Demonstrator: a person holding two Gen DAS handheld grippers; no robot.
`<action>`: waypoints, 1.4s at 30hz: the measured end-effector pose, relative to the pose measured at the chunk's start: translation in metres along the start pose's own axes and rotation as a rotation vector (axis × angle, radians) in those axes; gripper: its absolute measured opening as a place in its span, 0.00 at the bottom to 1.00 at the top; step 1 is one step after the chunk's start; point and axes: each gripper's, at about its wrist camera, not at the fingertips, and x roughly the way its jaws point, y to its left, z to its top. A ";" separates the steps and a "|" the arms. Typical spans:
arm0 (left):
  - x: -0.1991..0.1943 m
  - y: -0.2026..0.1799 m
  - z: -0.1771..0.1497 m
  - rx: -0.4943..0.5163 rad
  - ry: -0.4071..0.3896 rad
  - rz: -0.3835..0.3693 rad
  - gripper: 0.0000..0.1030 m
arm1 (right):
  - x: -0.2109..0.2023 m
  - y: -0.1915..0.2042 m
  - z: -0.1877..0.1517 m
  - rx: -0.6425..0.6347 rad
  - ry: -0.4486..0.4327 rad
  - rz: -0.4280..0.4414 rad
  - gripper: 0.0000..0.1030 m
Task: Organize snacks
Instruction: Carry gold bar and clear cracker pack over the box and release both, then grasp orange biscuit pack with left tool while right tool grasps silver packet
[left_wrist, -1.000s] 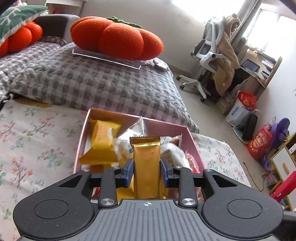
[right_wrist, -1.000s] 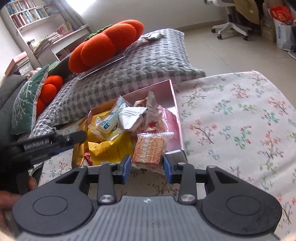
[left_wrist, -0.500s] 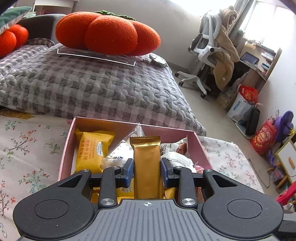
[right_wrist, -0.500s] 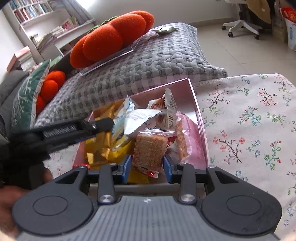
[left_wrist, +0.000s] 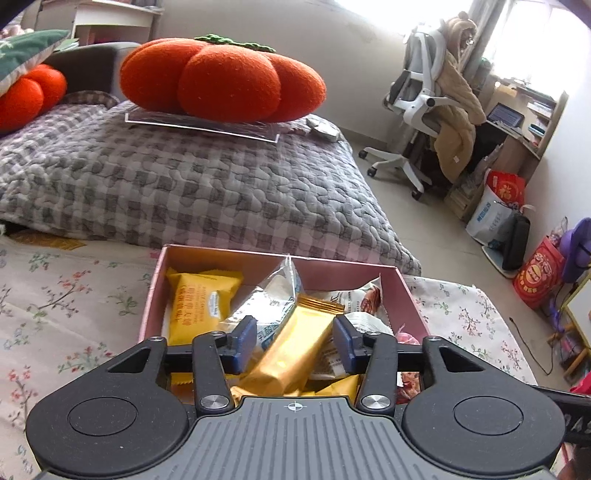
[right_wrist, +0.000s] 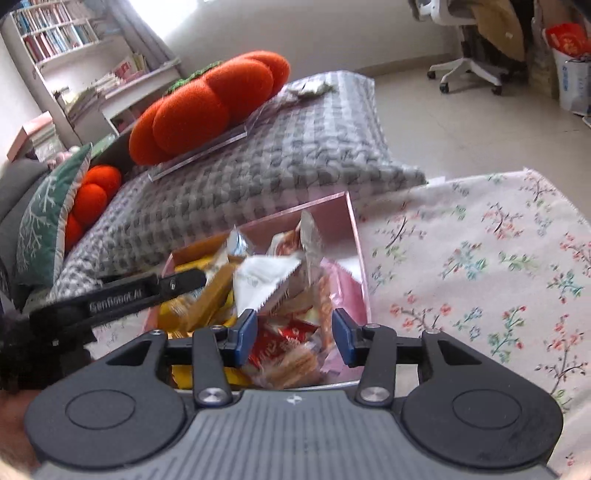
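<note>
A pink box (left_wrist: 236, 260) full of wrapped snacks sits on the floral cloth; it also shows in the right wrist view (right_wrist: 334, 214). My left gripper (left_wrist: 293, 341) is open above the box, and the gold bar (left_wrist: 295, 347) lies tilted between its pads, free of them. A yellow pack (left_wrist: 199, 302) lies at the box's left. My right gripper (right_wrist: 293, 339) is open over the box's near end, and the brown cracker pack (right_wrist: 291, 365) lies below it among the snacks. The left gripper's arm (right_wrist: 122, 295) crosses the box's left side.
A grey checked quilt (left_wrist: 184, 184) with an orange pumpkin cushion (left_wrist: 221, 77) lies right behind the box. The floral cloth (right_wrist: 480, 258) spreads to the right. An office chair (left_wrist: 417, 107) and bags stand on the floor far right.
Both grippers opened over the box. The gold bar dropped from the left one and tilted; the cracker pack dropped from the right one into the box.
</note>
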 end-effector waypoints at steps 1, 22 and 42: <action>-0.002 0.000 0.000 -0.010 0.006 0.004 0.45 | -0.003 -0.002 0.002 0.014 -0.002 0.011 0.41; -0.054 -0.045 -0.073 0.070 0.179 -0.036 0.68 | -0.040 -0.034 -0.006 -0.030 0.098 -0.142 0.66; -0.046 -0.117 -0.154 0.382 0.281 -0.139 0.87 | -0.044 -0.064 -0.046 -0.089 0.299 -0.196 0.64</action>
